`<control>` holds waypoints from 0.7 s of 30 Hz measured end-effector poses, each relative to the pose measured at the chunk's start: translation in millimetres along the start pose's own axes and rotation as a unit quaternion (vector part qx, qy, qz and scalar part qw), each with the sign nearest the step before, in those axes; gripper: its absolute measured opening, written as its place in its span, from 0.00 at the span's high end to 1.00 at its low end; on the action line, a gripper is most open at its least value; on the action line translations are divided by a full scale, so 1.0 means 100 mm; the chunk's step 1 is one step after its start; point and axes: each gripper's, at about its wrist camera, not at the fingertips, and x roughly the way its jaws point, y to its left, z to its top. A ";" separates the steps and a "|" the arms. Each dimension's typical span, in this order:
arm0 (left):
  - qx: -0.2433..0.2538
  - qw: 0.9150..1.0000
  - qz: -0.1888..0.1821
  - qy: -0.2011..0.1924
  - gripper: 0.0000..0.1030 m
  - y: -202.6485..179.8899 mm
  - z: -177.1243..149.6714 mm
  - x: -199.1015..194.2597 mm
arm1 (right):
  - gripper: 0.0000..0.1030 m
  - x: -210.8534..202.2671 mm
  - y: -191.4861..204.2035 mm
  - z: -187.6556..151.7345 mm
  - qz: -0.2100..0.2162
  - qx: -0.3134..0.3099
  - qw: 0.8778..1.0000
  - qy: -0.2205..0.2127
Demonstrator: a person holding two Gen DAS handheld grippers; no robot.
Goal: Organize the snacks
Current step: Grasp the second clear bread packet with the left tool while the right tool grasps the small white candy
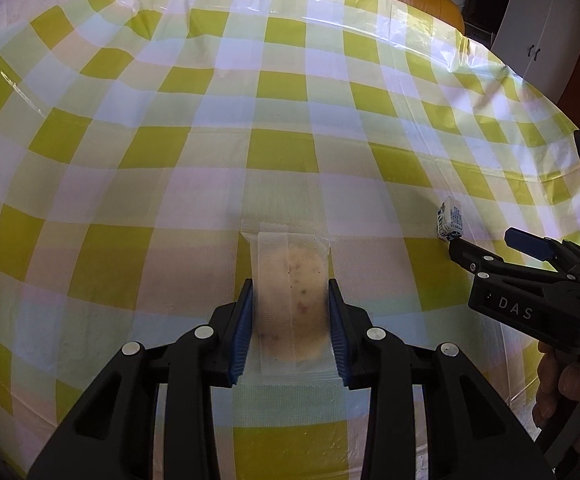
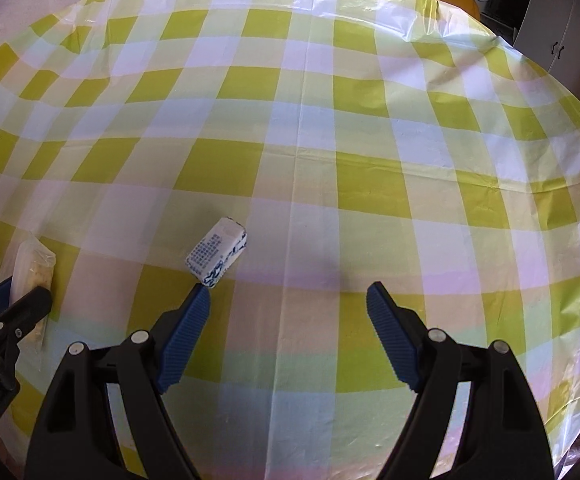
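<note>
Checked yellow-and-white cloth covered the surface (image 1: 282,148). Left tongs (image 1: 290,320) were clamped narrow on a clear-wrapped biscuit packet (image 1: 292,304), its long axis running twelve to six, contents blurry. Right tongs (image 2: 288,312) stood wide and empty, one pad just beside a small blue-and-white candy (image 2: 218,254) pointing toward one o'clock, its print unreadable.

Table: I see a glossy yellow-green and white checked plastic tablecloth (image 2: 302,128).
Beyond: an orange padded seat (image 1: 422,0).
Far wall: white cupboards (image 1: 530,32).
</note>
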 end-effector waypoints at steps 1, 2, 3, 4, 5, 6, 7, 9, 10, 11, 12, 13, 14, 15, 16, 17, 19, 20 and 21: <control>0.000 1.000 0.000 0.000 0.67 0.00 0.00 0.00 | 0.22 0.02 -0.01 0.02 0.003 -0.001 1.000 -0.001; 0.000 1.000 -0.001 0.000 0.67 0.00 0.00 0.00 | 0.22 0.03 -0.01 0.04 0.005 -0.005 1.000 -0.002; 0.000 1.000 -0.001 -0.001 0.67 0.00 0.00 0.00 | 0.22 0.05 0.01 0.06 0.005 -0.010 1.000 -0.004; 0.000 1.000 -0.001 -0.001 0.67 0.00 0.00 0.00 | 0.22 0.06 0.03 0.09 0.007 -0.016 1.000 -0.007; 0.001 1.000 -0.001 -0.001 0.67 0.00 0.00 0.00 | 0.22 0.08 0.05 0.12 0.012 -0.021 1.000 -0.011; 0.001 1.000 -0.001 -0.001 0.67 0.00 0.00 0.00 | 0.22 0.10 0.06 0.15 0.016 -0.024 0.999 -0.013; 0.001 1.000 -0.001 -0.001 0.67 0.00 0.00 0.00 | 0.22 0.13 0.06 0.18 0.021 -0.025 0.999 -0.014; 0.001 1.000 -0.001 -0.001 0.67 0.00 0.00 0.00 | 0.22 0.17 0.05 0.24 0.033 -0.022 0.999 -0.013; 0.001 1.000 -0.001 -0.001 0.67 0.00 0.00 0.00 | 0.22 0.19 0.06 0.26 0.038 -0.023 0.999 -0.012; 0.001 1.000 -0.001 -0.002 0.67 0.00 0.00 0.00 | 0.23 0.20 0.06 0.28 0.040 -0.023 0.999 -0.011; 0.001 1.000 -0.001 -0.002 0.67 0.00 0.00 0.00 | 0.25 0.20 0.06 0.29 0.044 -0.022 0.999 -0.009; 0.001 1.000 -0.001 -0.002 0.67 0.00 0.01 0.00 | 0.32 0.19 0.07 0.30 0.056 -0.021 0.998 -0.007; 0.001 1.000 -0.002 -0.002 0.67 0.00 0.01 0.01 | 0.34 0.19 0.09 0.30 0.068 -0.020 0.997 -0.006; 0.001 1.000 -0.002 -0.002 0.67 0.00 0.01 0.01 | 0.35 0.19 0.12 0.30 0.070 -0.023 0.997 -0.006; 0.002 1.000 -0.001 -0.002 0.67 0.00 0.01 0.01 | 0.36 0.19 0.14 0.30 0.068 -0.026 0.997 -0.011; 0.001 1.000 -0.002 -0.003 0.67 0.00 0.01 0.01 | 0.39 0.19 0.15 0.31 0.073 -0.028 0.997 -0.013; 0.000 1.000 -0.002 -0.002 0.67 0.00 0.00 0.01 | 0.43 0.19 0.16 0.33 0.078 -0.030 0.996 -0.014; 0.001 1.000 -0.001 -0.002 0.67 0.00 0.00 0.01 | 0.45 0.18 0.16 0.33 0.081 -0.034 0.996 -0.015; 0.001 1.000 -0.001 -0.002 0.67 0.00 0.00 0.01 | 0.47 0.18 0.17 0.33 0.082 -0.036 0.996 -0.016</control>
